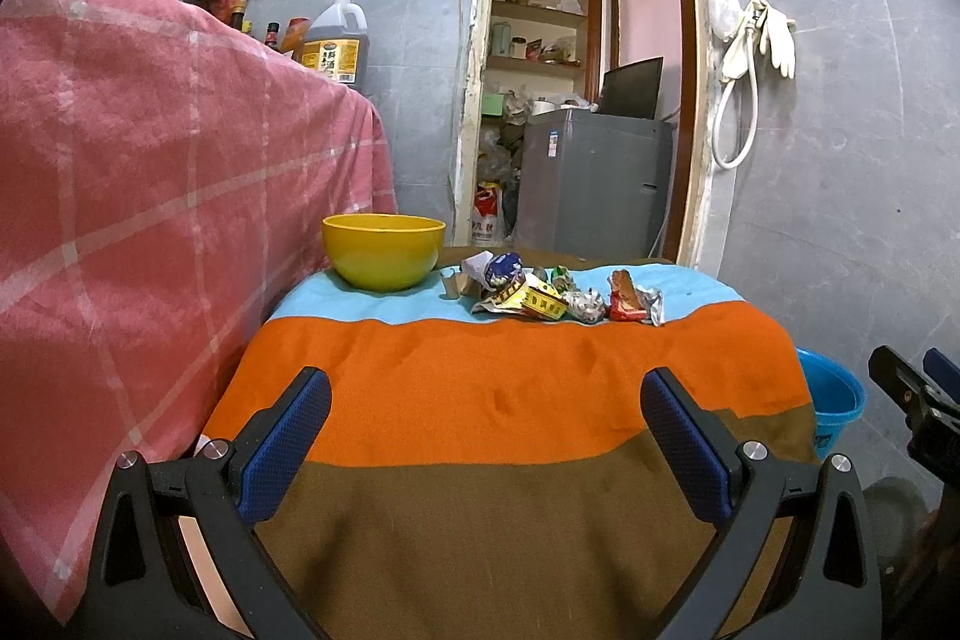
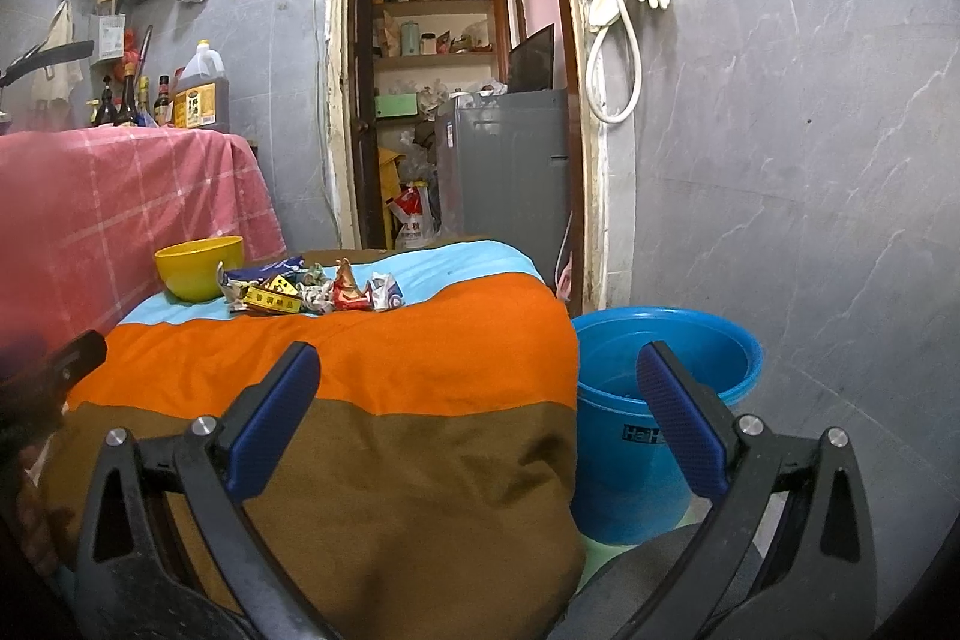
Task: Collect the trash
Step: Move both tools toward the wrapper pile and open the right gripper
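While both grippers hang wide apart and empty over the near edge of the bench, the crumpled trash lies untouched at its far edge.

The left gripper and the right gripper each show blue-padded fingers spread wide with nothing between them. The bench is draped in a cloth striped light blue, orange and brown. A heap of crumpled foil and paper snack wrappers sits on the light blue stripe along the far edge, near the far right corner. Just beside it, toward the far left corner, stands a round yellow plastic bowl. A bright blue plastic bucket stands on the floor against the bench's right edge, below the right gripper's right finger.
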Demonstrator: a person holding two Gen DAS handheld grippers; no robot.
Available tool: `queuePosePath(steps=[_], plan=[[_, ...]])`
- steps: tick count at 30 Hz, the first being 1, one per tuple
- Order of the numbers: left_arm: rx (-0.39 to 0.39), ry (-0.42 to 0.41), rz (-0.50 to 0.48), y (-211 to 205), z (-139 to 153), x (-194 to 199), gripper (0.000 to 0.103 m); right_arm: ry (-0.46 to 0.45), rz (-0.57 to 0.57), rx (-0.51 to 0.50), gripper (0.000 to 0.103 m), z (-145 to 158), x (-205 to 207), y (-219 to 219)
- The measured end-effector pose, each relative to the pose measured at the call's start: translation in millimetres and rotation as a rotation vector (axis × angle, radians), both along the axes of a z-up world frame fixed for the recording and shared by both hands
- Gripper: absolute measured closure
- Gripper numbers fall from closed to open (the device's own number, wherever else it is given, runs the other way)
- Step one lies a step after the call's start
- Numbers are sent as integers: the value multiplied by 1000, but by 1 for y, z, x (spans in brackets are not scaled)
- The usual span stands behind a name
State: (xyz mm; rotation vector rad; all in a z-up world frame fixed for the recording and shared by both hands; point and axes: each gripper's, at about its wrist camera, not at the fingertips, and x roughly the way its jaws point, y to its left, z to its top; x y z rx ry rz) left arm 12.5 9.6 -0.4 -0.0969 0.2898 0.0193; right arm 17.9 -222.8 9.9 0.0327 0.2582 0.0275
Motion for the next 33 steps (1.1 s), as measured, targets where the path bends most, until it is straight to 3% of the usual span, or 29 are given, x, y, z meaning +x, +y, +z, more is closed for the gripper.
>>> queuePosePath(steps=[11,21,33], plan=[[29,-27,13,5,25,23,2,-105,34,-30,0,26,16,5],[58,-23,-22,11,42,74,2,-193,104,-59,0,51,56,20],[28,115,-24,17,38,152,2,-169,123,-96,0,55,123,35]])
